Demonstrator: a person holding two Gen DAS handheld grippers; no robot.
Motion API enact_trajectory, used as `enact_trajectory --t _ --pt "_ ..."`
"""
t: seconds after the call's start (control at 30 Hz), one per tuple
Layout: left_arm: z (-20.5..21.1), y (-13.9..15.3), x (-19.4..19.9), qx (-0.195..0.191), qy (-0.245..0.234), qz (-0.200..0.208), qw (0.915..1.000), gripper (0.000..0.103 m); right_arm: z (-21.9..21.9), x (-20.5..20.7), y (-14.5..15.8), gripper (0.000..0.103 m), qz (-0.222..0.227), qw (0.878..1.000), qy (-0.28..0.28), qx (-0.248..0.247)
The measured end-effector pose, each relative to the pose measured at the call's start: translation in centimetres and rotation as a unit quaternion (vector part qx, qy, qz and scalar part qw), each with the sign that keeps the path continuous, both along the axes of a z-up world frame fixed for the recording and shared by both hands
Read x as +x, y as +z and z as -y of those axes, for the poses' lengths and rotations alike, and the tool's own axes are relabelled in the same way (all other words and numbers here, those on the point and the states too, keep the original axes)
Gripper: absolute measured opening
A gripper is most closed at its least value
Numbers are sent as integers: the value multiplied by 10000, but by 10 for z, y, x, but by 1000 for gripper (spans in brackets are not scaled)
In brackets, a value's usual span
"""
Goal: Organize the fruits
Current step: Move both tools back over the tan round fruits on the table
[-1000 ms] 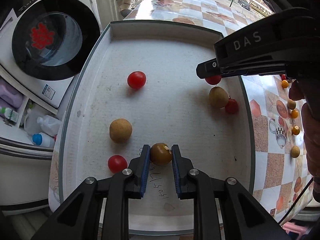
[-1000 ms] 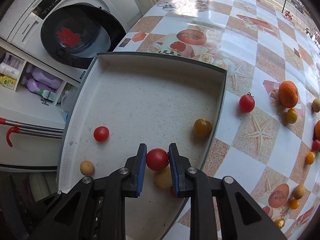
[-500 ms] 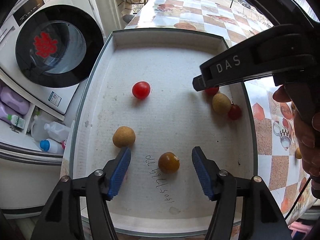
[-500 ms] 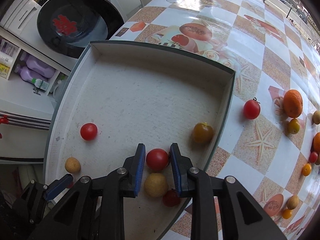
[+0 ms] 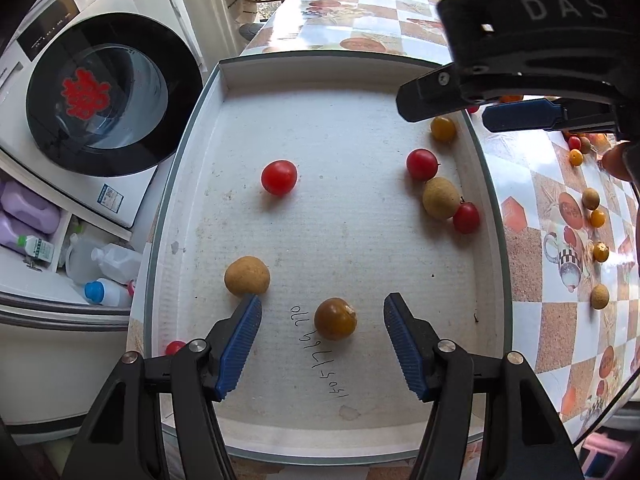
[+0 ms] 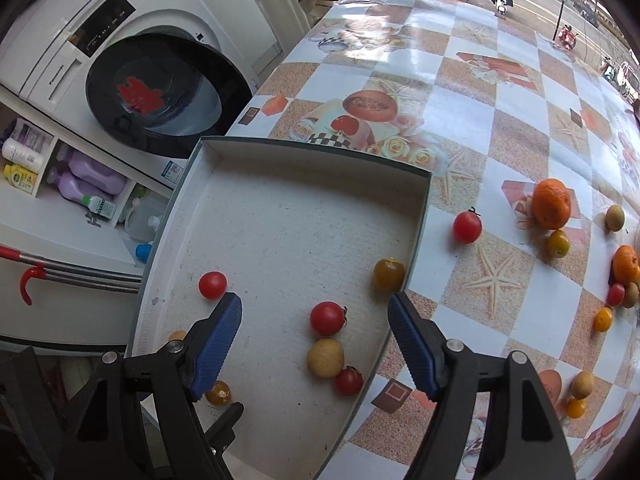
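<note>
A white tray (image 5: 176, 200) holds several small fruits. My left gripper (image 5: 322, 304) is open over its near end, and a brown-yellow tomato (image 5: 335, 319) lies loose on the floor between its blue pads. A tan round fruit (image 5: 246, 275) sits by the left pad. My right gripper (image 6: 315, 304) hovers above the tray's right side with its jaws opening. A red tomato (image 6: 327, 318) rests on the tray floor below them, untouched. Beside that tomato lie a tan fruit (image 6: 325, 357), a small red tomato (image 6: 349, 381) and a dark yellow tomato (image 6: 389, 274).
More fruit lies on the patterned tablecloth right of the tray: a red tomato (image 6: 467, 227), an orange (image 6: 552, 209) and several small yellow and tan ones. A washing machine (image 5: 104, 92) and shelves with bottles stand past the table's left edge.
The left gripper opened and let the brown-yellow tomato drop onto the tray. The right gripper then opened off the red tomato and rose a little.
</note>
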State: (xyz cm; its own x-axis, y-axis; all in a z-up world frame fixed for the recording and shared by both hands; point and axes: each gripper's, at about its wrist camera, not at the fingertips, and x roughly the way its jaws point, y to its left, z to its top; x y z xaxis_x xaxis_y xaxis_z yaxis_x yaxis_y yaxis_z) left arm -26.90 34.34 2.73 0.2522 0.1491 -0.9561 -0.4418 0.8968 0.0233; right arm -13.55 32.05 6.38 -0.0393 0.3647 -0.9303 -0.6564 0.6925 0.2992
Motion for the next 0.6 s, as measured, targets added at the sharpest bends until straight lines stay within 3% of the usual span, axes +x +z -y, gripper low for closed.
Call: enact_trajectory --t 0.3,0.6 --pt "35 19 27 145 -541 101 9984 65 90 9 12 79 80 9957 -920 -119" --pt "75 40 72 212 -1247 382 9912 65 214 4 1 79 42 9756 -2090 -667"
